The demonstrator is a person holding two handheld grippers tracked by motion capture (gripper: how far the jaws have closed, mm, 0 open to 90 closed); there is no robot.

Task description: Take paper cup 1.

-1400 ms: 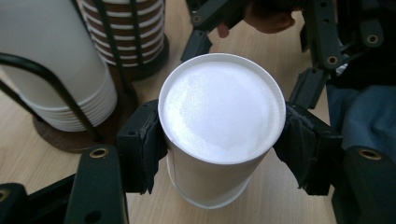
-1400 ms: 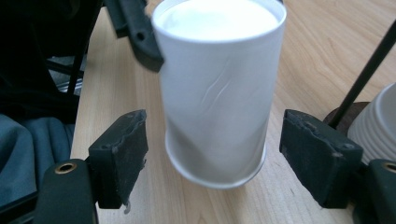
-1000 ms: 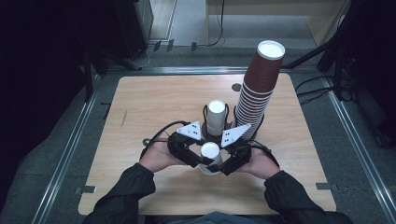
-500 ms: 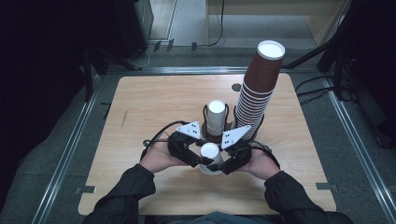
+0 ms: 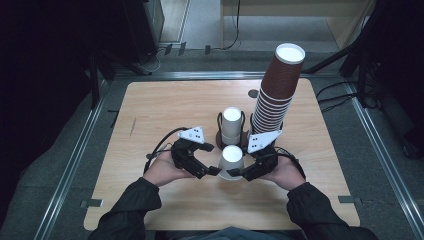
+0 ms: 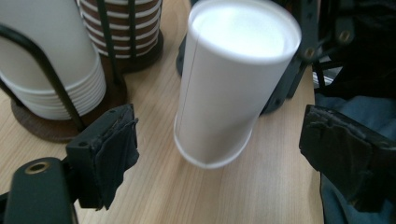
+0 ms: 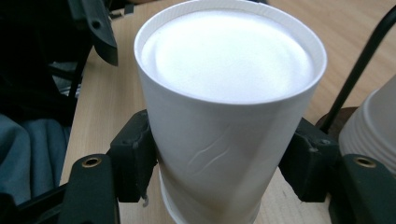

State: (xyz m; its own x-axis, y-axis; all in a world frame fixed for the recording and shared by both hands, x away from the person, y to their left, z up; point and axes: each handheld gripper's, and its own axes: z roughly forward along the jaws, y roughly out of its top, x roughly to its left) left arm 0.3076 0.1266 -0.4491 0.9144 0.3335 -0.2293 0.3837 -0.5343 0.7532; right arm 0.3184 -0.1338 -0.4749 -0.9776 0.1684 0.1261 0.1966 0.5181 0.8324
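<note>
A white paper cup (image 5: pixel 232 159) stands upside down and slightly tilted on the table's near middle. My right gripper (image 7: pixel 224 175) is shut on the white cup (image 7: pixel 224 93); its pads press both sides, the wall is creased, and the jaws have just closed in. My left gripper (image 6: pixel 224 156) is open, its jaws having just spread wide. The white cup (image 6: pixel 233 84) stands ahead between its pads (image 6: pixel 114 149) without touching them. In the high view the left gripper (image 5: pixel 212 171) and right gripper (image 5: pixel 234 174) meet at the cup's base.
Just behind the cup a wire holder carries a stack of white cups (image 5: pixel 231 125). A tall leaning stack of brown cups (image 5: pixel 277 90) rises to its right. The wooden table (image 5: pixel 165 105) has metal rails along its sides. The person's dark sleeves come in from the near edge.
The left gripper's jaws now stand wider apart beside the cup than in the earlier frames. Both hands and the cup have stayed in place.
</note>
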